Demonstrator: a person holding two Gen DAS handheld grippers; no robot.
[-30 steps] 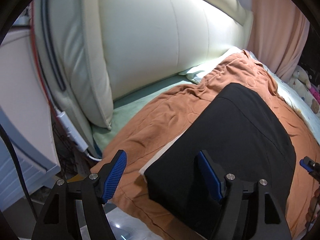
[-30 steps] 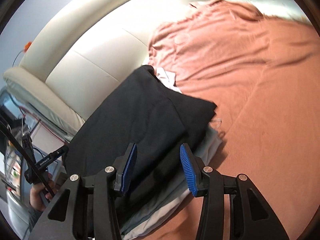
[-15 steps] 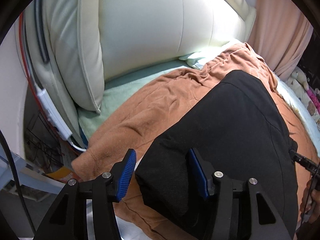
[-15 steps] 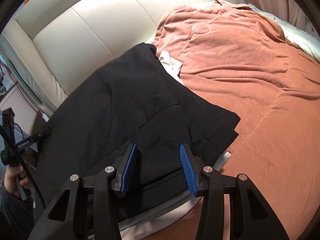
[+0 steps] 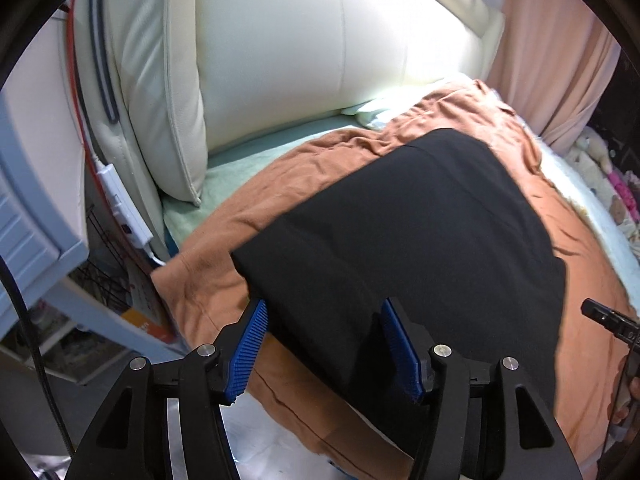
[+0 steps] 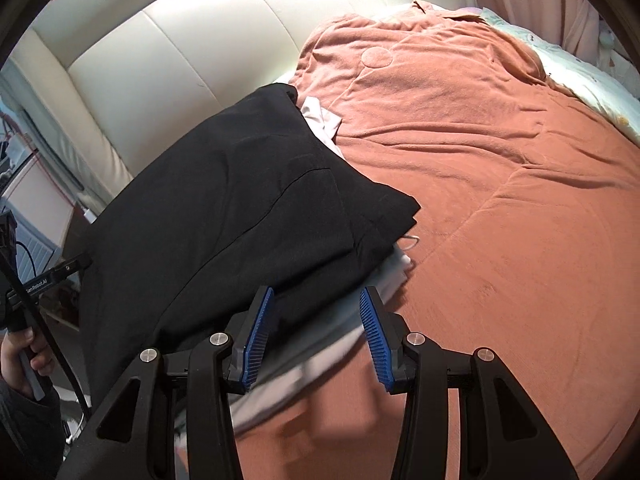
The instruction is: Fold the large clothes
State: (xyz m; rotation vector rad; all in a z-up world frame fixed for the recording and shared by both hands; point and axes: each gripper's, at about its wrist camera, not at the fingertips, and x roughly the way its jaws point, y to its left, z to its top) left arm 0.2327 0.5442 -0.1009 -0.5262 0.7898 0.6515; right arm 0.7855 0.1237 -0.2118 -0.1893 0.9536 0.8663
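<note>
Here we are over the bed, and the folded black garment (image 5: 420, 240) lies flat on the orange blanket (image 5: 280, 184), near the cream padded headboard (image 5: 320, 52) and close to the bed's edge. The left gripper (image 5: 324, 344) hangs right above the garment's near edge, its blue-ribbed pads (image 5: 250, 350) spread wide and its jaws opening at this moment; black cloth shows in the gap between them, but the pads press on nothing. From the other side, the right gripper (image 6: 316, 332) sits over the same stack's corner, its jaws standing apart and gripping nothing, with the garment's (image 6: 224, 216) edge and the pale layers beneath it seen in the gap. That pale clothing (image 6: 384, 276), white or light grey, pokes out under the black piece along its near edge and again up at the far corner by the headboard (image 6: 168, 48). The blanket (image 6: 500, 184) spreads out rumpled to the right, a round patch on it near the head end. At the left of the right wrist view, a hand (image 6: 24, 356) grips the other tool's handle, a black cable running past it. In the left wrist view, a white power strip (image 5: 124, 208) hangs down beside the headboard, and a pink curtain (image 5: 560, 52) drapes at the far side of the bed.
</note>
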